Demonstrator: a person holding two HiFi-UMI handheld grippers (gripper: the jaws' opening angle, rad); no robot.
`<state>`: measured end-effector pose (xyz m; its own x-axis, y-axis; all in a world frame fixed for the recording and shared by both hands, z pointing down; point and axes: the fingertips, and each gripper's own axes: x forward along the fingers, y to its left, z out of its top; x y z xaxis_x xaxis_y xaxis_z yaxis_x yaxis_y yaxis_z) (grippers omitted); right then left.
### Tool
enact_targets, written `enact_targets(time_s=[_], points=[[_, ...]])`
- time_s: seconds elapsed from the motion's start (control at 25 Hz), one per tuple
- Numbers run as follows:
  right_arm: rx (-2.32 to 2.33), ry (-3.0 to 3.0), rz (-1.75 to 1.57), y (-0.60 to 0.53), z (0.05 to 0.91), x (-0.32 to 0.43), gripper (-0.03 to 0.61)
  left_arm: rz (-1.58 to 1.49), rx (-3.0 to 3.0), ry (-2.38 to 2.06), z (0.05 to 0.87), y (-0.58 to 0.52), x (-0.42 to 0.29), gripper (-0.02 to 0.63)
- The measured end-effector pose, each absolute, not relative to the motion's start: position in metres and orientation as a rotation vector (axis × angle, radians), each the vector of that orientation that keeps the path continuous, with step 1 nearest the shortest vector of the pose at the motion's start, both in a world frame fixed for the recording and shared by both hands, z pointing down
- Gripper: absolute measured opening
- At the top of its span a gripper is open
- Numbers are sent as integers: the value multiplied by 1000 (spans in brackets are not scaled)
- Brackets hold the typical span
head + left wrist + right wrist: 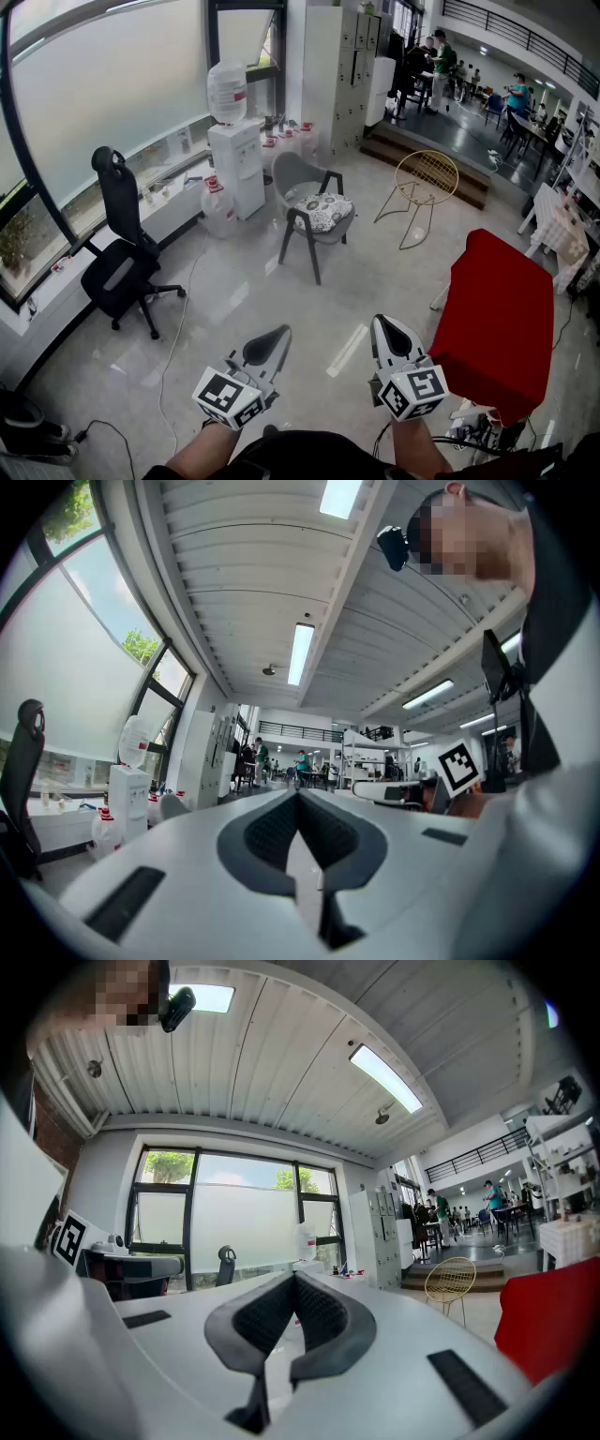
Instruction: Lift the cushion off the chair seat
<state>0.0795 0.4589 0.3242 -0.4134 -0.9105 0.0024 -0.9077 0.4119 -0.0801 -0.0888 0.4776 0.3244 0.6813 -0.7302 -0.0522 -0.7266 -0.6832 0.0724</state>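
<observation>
Both grippers sit low in the head view, right under us: the left gripper (pixel 274 337) and the right gripper (pixel 385 326), side by side over the pale floor (pixel 281 291), pointing level. The left one's jaws are pressed together with nothing between them, and the right one's are closed and empty too. Well ahead, the patterned cushion (pixel 323 212) lies flat on the seat of the grey chair (pixel 292 174), well apart from both grippers. Just left of that chair stands a water dispenser (pixel 237 159). A black office chair (pixel 120 246) waits by the window (pixel 103 84), a yellow wire chair (pixel 427 178) stands further right, and a red table (pixel 497 319) is near the right gripper.
</observation>
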Motion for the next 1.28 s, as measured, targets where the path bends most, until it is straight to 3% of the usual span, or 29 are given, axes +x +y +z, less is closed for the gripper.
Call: enact_targets(time_s=[1.28], points=[[-1678, 2621, -98, 457, 323, 29, 11, -151, 2828, -1202, 330, 475, -138, 6]])
